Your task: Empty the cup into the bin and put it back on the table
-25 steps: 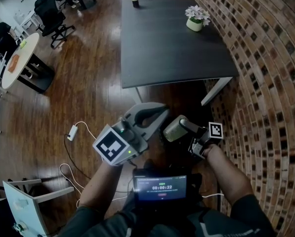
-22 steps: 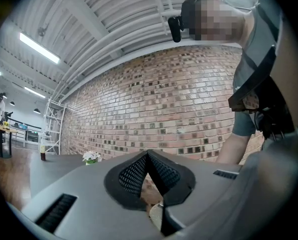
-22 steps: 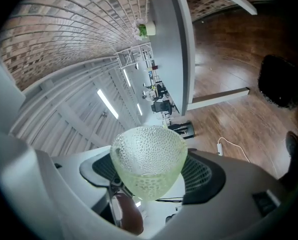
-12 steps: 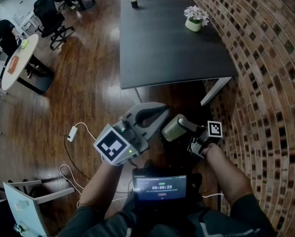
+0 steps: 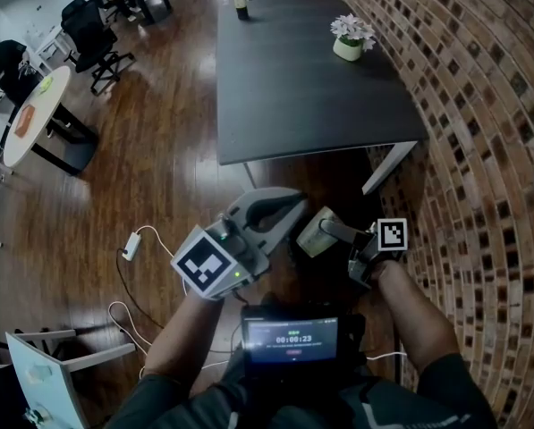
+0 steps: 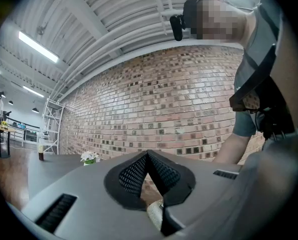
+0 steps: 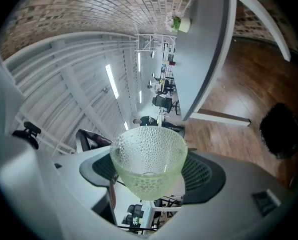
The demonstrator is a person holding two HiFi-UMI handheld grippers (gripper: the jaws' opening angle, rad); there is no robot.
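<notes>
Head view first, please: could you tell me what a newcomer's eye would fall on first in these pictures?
The dimpled pale green glass cup stands out, clamped in the right claw and tipped sideways above the wooden floor. Next come the long dark table with a small potted flower near its far end, and the brick wall along the right.
</notes>
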